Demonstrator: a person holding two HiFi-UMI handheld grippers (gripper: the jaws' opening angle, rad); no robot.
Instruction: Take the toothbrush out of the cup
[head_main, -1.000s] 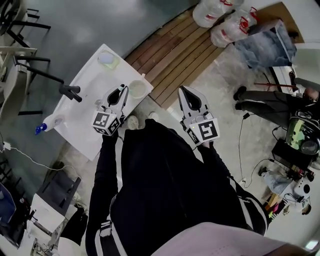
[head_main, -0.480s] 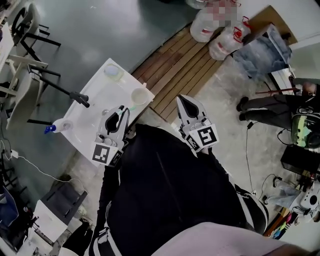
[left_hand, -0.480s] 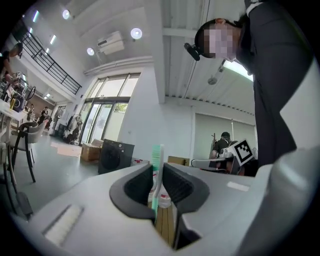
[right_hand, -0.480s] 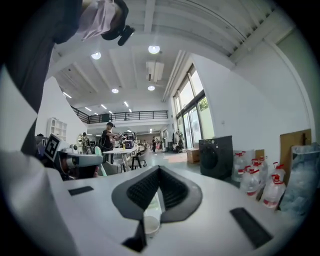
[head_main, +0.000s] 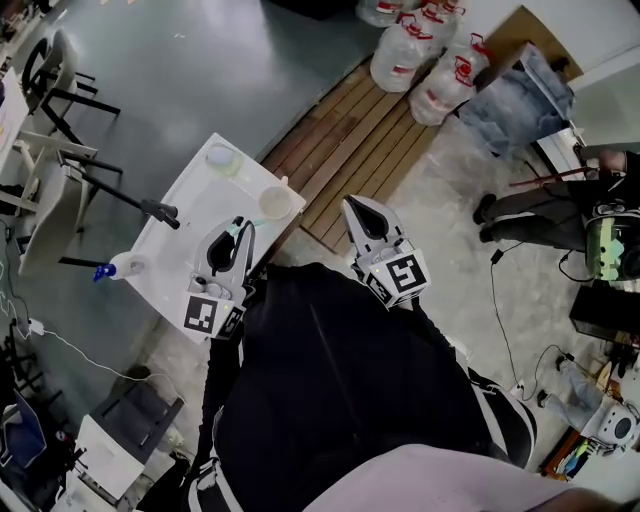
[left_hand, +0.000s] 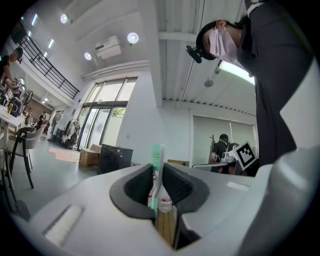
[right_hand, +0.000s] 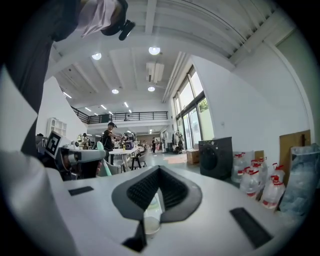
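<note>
My left gripper (left_hand: 158, 186) is shut on a green-and-white toothbrush (left_hand: 157, 165), which stands upright between the pads with its bristle head above them. In the head view this gripper (head_main: 240, 226) hovers over the white table (head_main: 188, 228), with the toothbrush (head_main: 237, 230) at its tip. The pale cup (head_main: 276, 203) stands apart from it at the table's near corner. My right gripper (head_main: 349, 203) is shut and holds nothing, floating right of the table over the floor. Through its jaws the cup (right_hand: 150, 223) shows low down, and the left gripper (right_hand: 75, 156) is off to the left.
A second small cup (head_main: 220, 157) and a blue-capped spray bottle (head_main: 112, 268) are on the table. A black stand (head_main: 125, 197) reaches over its left edge. Wooden pallet (head_main: 350, 135), water jugs (head_main: 415, 50) and a seated person (head_main: 555, 205) lie to the right; chairs (head_main: 45, 90) to the left.
My left gripper has lifted and drawn back from the cup with the toothbrush in it. The right gripper has shifted slightly, still shut.
</note>
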